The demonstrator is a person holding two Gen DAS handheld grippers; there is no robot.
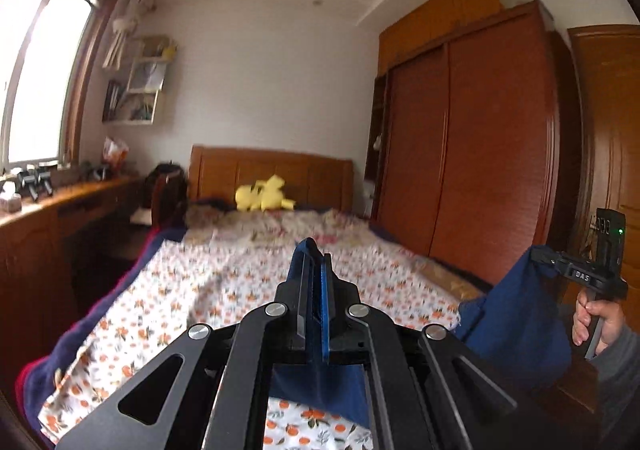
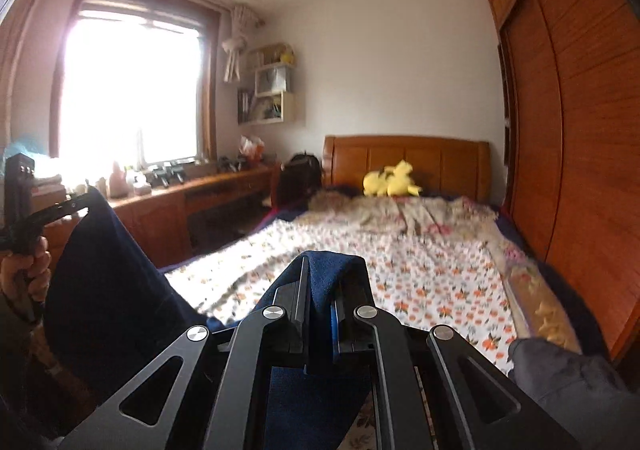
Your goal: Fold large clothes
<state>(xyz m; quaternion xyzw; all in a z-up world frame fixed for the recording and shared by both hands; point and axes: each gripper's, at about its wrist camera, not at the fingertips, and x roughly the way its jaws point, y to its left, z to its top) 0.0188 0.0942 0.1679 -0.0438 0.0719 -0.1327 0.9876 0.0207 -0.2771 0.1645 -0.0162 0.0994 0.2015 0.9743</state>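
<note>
A dark blue garment [image 1: 516, 314] hangs in the air above the bed, stretched between both grippers. My left gripper [image 1: 316, 254] is shut on one edge of it; a thin strip of blue cloth shows between its jaws and the rest drops below. My right gripper [image 2: 330, 264] is shut on another edge, with blue fabric [image 2: 332, 278] bunched over its fingertips. In the left wrist view the right gripper [image 1: 540, 254] appears at the right edge, held by a hand [image 1: 596, 320]. In the right wrist view the left gripper [image 2: 86, 200] is at the left, the garment [image 2: 108, 290] hanging from it.
Below lies a bed with an orange-flowered sheet [image 1: 224, 290] and a wooden headboard [image 1: 272, 174]. A yellow plush toy [image 1: 262, 196] rests by the headboard. A tall wooden wardrobe [image 1: 472, 154] lines the right side. A cluttered wooden desk [image 2: 200, 190] runs under the window on the left.
</note>
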